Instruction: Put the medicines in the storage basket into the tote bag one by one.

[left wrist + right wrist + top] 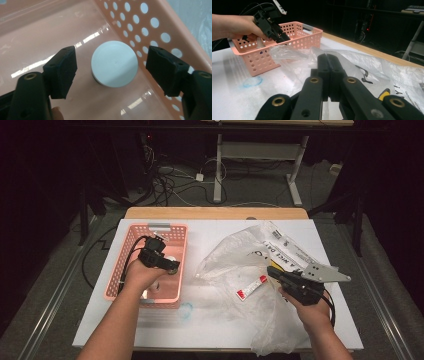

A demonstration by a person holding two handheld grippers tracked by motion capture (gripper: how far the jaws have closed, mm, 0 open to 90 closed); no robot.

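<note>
A pink perforated basket [129,257] stands on the left of the white table. My left gripper [170,266] reaches down into it. In the left gripper view its jaws [111,51] stand open on either side of a round white cap [114,63] on the basket floor, with gaps between pads and cap. My right gripper [272,270] rests at the edge of a crumpled clear plastic bag [235,255]. Its jaws [327,56] are pressed together; whether any film is pinched I cannot tell. A small red and white packet [251,287] lies inside the bag.
A blue ring mark [186,311] sits on the table in front of the basket. A white printed mailer [287,247] lies under the bag at the back right. The basket wall [155,22] runs close beside the left gripper's right jaw. Cables and desk legs are beyond the table.
</note>
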